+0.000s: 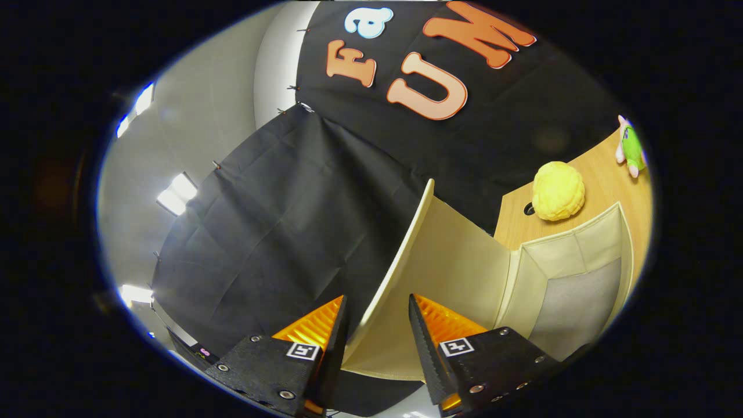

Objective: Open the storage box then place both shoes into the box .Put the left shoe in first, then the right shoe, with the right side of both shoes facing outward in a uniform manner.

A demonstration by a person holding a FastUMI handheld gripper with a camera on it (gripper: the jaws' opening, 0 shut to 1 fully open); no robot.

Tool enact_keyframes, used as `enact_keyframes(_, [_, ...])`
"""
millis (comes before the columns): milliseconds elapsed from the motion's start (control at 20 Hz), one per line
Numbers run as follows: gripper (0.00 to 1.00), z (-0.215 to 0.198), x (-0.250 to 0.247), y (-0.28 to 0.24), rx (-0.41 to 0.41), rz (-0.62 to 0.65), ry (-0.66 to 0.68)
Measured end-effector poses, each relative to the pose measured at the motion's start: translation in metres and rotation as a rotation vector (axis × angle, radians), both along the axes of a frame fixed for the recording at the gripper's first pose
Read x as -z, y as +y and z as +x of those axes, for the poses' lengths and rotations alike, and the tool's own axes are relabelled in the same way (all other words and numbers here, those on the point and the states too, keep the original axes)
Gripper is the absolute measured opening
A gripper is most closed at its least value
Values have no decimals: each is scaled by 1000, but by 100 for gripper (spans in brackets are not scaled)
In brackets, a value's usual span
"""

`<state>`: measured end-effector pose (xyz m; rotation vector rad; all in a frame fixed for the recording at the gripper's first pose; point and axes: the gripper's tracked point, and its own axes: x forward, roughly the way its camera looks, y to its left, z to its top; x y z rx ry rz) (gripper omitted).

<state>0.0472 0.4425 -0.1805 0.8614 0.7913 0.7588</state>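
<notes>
Lid (441, 261) of the cream storage box (580, 273) stands raised and swung back, its free edge running down into the gap between the two fingers of the tool (377, 325). The fingers sit narrowly apart with the thin lid edge between them; whether both actually press on it cannot be told from this angle, since a sliver of space seems to show on either side. The view is tilted hard, so the box lies off to the right of the fingers on the wooden table (609, 180), with its pale fabric walls and grey floor exposed. No shoe is inside it.

Beyond the box, further along the table, rest a yellow knobbly ball (558, 190) and a small green-and-pink plush toy (631, 148), both well apart from the fingers.

The step in hand looks like the opening of the box, near its end. Next the lid probably needs carrying far enough back to stay open by itself, then releasing. After that the left shoe must be found and gripped so that its right side faces outward once it is inside.
</notes>
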Motion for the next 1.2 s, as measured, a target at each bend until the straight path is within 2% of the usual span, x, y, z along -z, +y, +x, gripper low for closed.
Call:
enact_keyframes(150, [79,-13,11,6,-59,-29,23])
enact_keyframes(200, [89,-16,15,4,-71,-52,20])
enact_keyframes(300, [96,-18,20,-8,-69,-111,-21])
enact_keyframes(600, [98,-15,23,-64,-4,-289,-151])
enact_keyframes(800, [98,-14,49,-129,57,-524,-192])
enact_keyframes(950, [98,-18,69,-184,105,-661,-179])
enact_keyframes(1200, [98,-35,97,-257,175,-745,-69])
